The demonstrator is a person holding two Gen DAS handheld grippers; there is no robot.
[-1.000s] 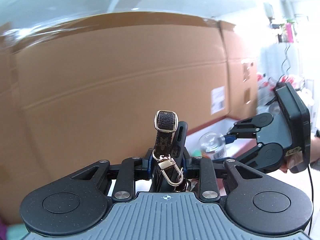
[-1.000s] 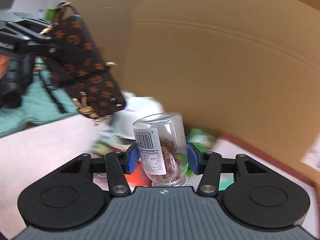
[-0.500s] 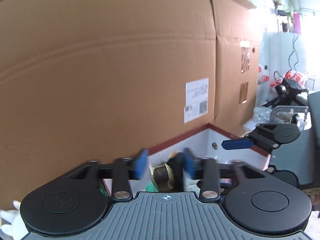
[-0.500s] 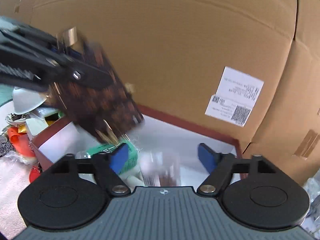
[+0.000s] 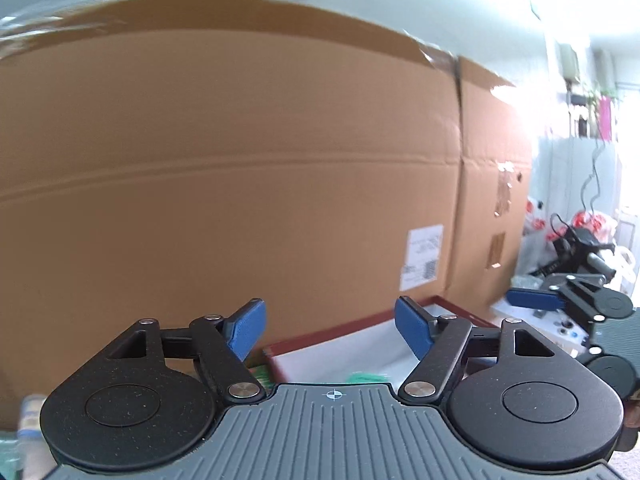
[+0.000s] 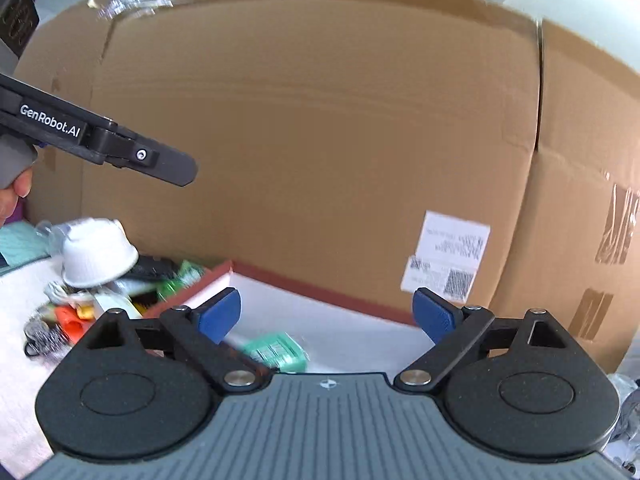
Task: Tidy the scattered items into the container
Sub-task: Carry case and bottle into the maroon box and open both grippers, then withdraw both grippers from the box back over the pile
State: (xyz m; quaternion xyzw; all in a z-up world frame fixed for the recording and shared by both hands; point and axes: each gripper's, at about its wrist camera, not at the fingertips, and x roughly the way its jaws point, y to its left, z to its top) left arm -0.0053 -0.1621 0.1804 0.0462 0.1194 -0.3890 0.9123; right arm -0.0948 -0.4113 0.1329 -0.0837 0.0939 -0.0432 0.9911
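The container is a shallow box with a dark red rim (image 6: 320, 285) and white inside; it also shows in the left wrist view (image 5: 340, 322). A green packet (image 6: 276, 350) lies inside it. My right gripper (image 6: 327, 314) is open and empty above the box. My left gripper (image 5: 330, 330) is open and empty, above the box's left part; it shows at upper left in the right wrist view (image 6: 120, 148). The right gripper's blue fingertip (image 5: 532, 300) shows at right in the left wrist view. The brown patterned pouch and the glass jar are not visible.
A large cardboard box (image 6: 320, 140) stands as a wall right behind the container. Left of the container lie scattered items: an upturned white bowl (image 6: 98, 252), orange and green bits (image 6: 72, 318), a dark object. Cluttered bags and gear (image 5: 580, 240) sit at far right.
Both grippers opened: the left let go of the brown patterned pouch, the right let go of the glass jar. Both have lifted up from the box, and neither item is in view now.
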